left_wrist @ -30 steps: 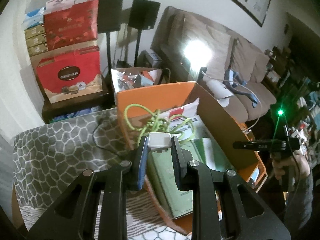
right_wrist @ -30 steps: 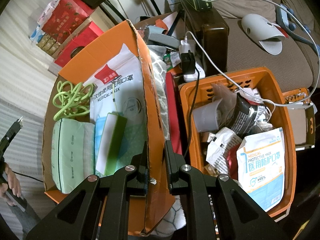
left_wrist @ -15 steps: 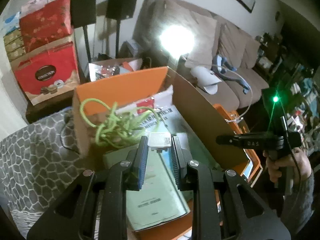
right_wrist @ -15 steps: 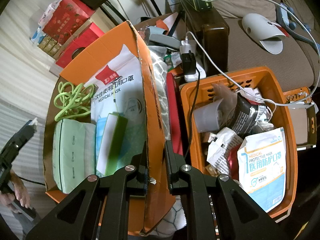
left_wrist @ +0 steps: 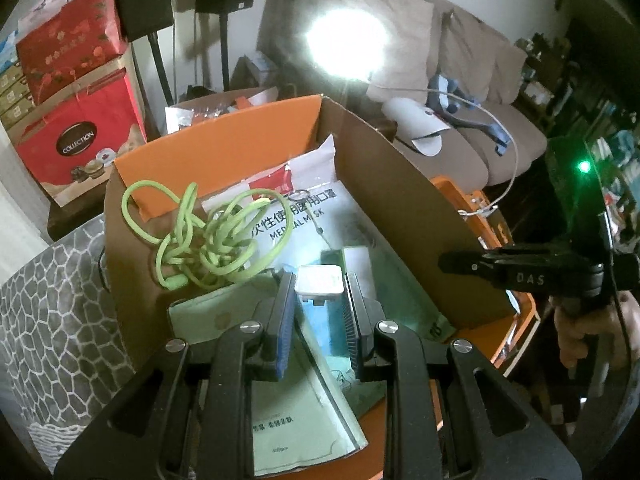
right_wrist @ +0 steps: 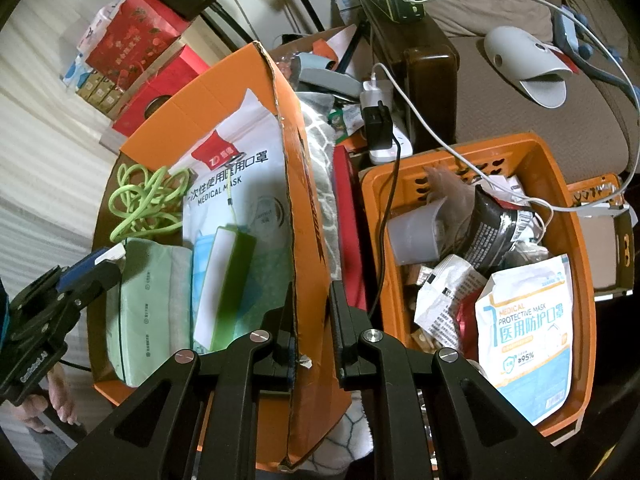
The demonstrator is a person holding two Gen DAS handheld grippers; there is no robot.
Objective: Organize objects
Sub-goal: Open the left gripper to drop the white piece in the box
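The left gripper is pinching a small white square box between its pads, holding it above the open orange cardboard box, over the green tissue pack and beside the tangled green cord. Its flat pale top is showing a small tab at the near edge. The right gripper is clamping the box's right wall, jaws nearly together. Farther right, the orange basket is sitting crammed with packets, leaving little free room.

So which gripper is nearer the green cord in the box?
Left. The left gripper hovers inside the box just beside the green cord; the right gripper clamps the box's far side wall.
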